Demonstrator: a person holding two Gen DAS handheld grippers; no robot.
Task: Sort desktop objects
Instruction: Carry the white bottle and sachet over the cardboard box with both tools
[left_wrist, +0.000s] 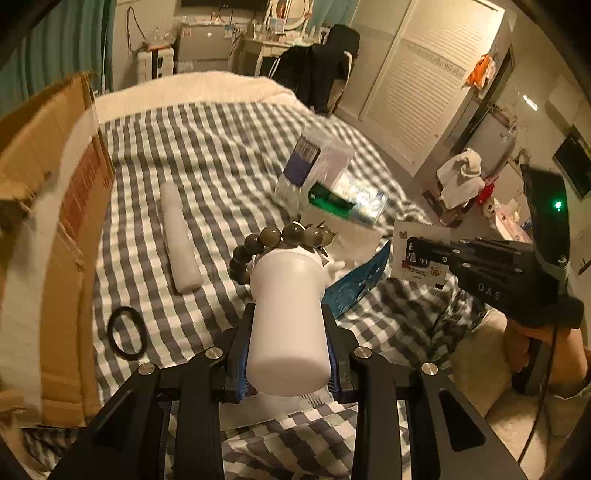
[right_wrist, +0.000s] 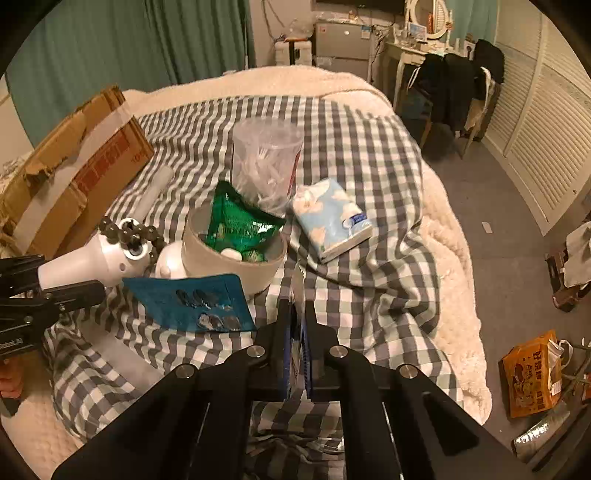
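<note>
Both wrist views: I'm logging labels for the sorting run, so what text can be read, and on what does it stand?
"DAS": on the body of the right gripper.
"RobbiAI", as far as it reads, cut by the frame edge: on the left gripper.
Cardboard box: red print, blurred.
Orange bag on the floor: large characters, unreadable.
White sachet, tissue pack, green packet: too small.

I see open checked bedspread (left_wrist: 207, 155) between the cardboard box (left_wrist: 48, 221) on my left and the clutter ahead. A white roll (left_wrist: 179, 240) and black ring (left_wrist: 126, 332) lie there. The bowl (right_wrist: 207, 262), plastic cup (right_wrist: 266, 162) and tissue pack (right_wrist: 332, 218) crowd the middle.
</note>
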